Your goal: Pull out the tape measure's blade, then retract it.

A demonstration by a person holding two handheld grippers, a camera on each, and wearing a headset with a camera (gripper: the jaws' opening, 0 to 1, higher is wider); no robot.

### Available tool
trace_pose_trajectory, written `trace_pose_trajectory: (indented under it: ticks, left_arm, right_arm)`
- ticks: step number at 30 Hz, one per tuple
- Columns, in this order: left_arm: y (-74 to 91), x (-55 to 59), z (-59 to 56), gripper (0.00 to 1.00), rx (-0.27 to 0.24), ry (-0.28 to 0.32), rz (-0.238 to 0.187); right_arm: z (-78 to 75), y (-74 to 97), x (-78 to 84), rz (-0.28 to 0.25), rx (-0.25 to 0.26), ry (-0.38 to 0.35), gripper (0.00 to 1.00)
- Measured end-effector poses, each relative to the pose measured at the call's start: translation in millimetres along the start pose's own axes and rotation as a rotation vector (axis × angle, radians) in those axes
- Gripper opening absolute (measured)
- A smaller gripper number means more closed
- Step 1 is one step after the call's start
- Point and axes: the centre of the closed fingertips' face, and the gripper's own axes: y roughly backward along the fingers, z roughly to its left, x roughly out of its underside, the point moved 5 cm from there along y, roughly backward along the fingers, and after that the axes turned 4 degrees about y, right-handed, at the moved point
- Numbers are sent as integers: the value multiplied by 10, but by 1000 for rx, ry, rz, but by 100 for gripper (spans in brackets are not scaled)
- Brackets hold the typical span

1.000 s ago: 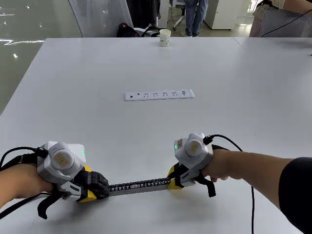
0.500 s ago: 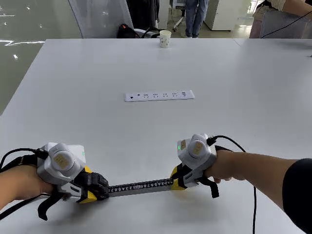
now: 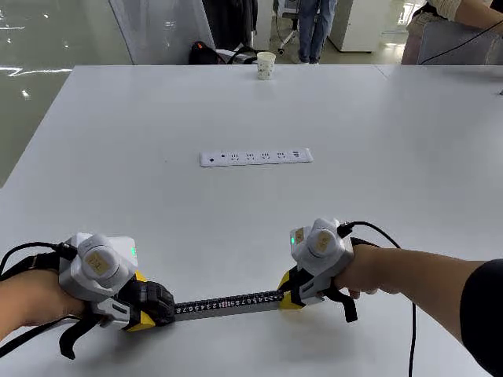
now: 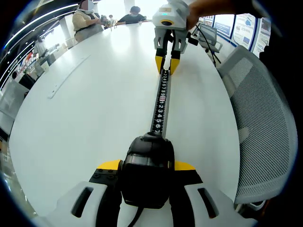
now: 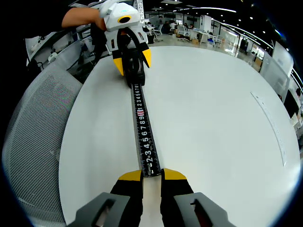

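The left tongs are closed on the black, rounded tape measure case, one yellow-tipped jaw on each flank of the housing; the case sits low on the white bench, at its near edge on the person's left side. In the left gripper view the case sits squarely between the two jaws, with the slot end facing away from the hand. The dark, numbered metal blade runs out of the case in a straight line just above the bench surface and ends at the right tongs. The right tongs are drawn almost fully together, pinching the blade's free end between their yellow tips; in the right gripper view the blade runs straight from those tips to the case, with the printed digits ascending toward the case. The two pairs of tongs face each other along the line of the blade, well apart. A long white power strip lies flat near the middle of the bench, well apart from both tongs. A white paper cup stands upright at the far edge. A black cable trails from the right tongs past the person's forearm. A grey mesh chair back stands beside the near edge of the bench.
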Motion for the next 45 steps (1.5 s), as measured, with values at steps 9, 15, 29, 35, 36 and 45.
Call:
trace_pose_trajectory:
  ticks: [9,15,29,35,36,45]
  left_arm:
    - [1,4,1,33,-1,-1,0]
    - [1,6,-5,33,-1,-1,0]
    - [2,5,-11,33,-2,1,-1]
    - [5,2,-14,33,-2,1,0]
    - [6,2,-16,33,-3,0,-1]
    - [2,5,-9,33,-2,1,-1]
  right_arm:
    - [3,31,44,3,4,-4,9]
    - [0,52,75,3,3,-9,9]
    - [-9,89,132,7,7,-13,9]
    - [-8,112,161,9,9,-17,9]
    - [-9,115,165,9,9,-17,9]
    - [-17,146,209,13,12,-22,9]
